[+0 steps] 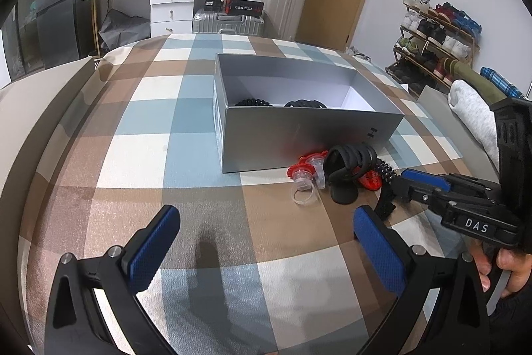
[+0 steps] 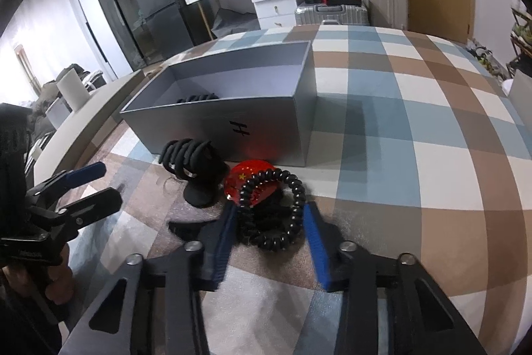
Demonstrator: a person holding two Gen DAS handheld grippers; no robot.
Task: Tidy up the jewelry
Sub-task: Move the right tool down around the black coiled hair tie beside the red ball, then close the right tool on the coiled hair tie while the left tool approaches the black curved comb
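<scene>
Left wrist view: the left gripper (image 1: 266, 242) hangs with jaws wide and empty over bare checked tablecloth (image 1: 139, 108). A grey box (image 1: 299, 135) sits mid-table.

Right wrist view: the right gripper (image 2: 269, 238), jaws narrowed, brackets a black spiral-coil bracelet (image 2: 276, 212) lying against the box's near wall; contact unclear. Open cloth stretches rightward
</scene>
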